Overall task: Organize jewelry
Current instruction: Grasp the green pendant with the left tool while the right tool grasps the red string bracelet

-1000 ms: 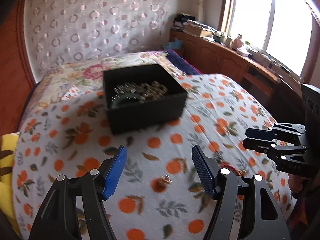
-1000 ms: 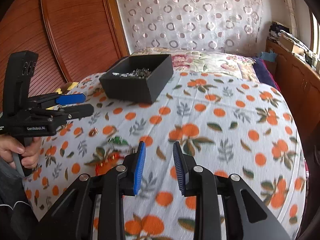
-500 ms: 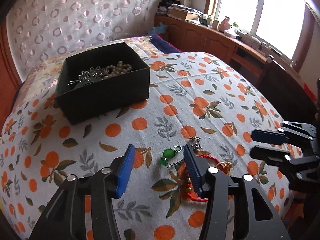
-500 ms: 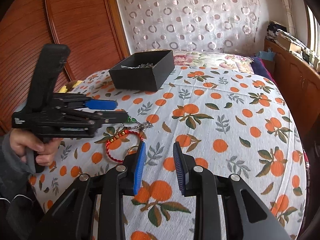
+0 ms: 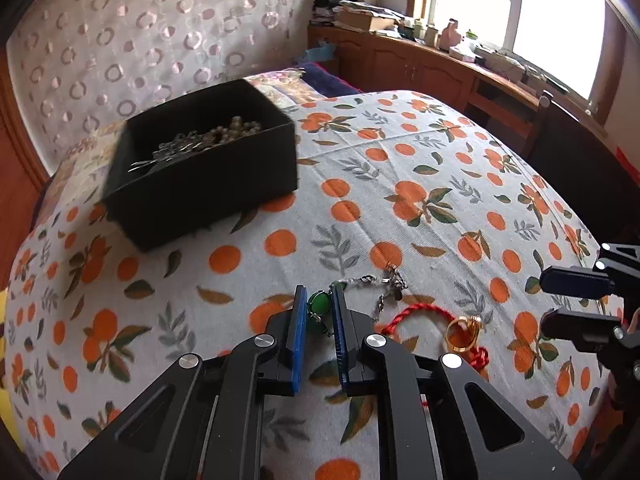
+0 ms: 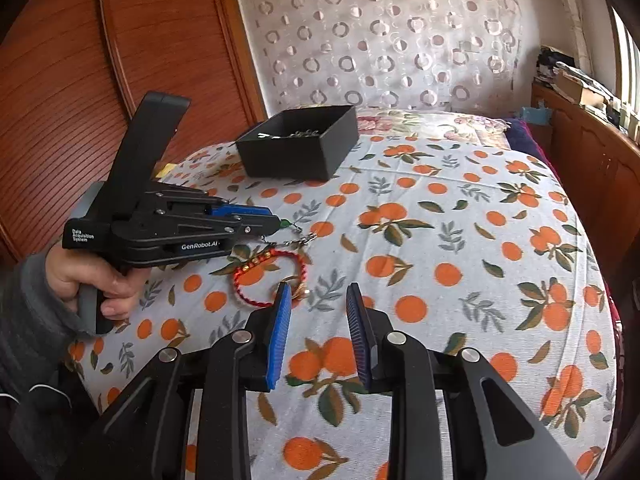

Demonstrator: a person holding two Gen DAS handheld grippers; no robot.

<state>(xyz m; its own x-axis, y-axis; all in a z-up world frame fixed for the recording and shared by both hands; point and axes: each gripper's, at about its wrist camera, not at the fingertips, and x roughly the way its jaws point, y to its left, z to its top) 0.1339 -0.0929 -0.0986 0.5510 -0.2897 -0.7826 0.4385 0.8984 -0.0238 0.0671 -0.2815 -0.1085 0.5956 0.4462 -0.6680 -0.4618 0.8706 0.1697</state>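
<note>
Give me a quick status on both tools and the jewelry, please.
Left tool closing on green bead of silver chain. Right tool open, empty. Red cord bracelet on bedspread; black box clear beyond.

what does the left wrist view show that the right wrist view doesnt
Only the left wrist view: the bright window, and the green bead seen from above, sitting between the closing fingers of the left claw.

Only the right wrist view: the person's hand gripping the left claw's handle, and the wooden panelled wall behind it.

Both: the black box holding jewelry, the silver chain attached to the bead, the red cord bracelet on the orange-print bedspread, and the empty right claw.
</note>
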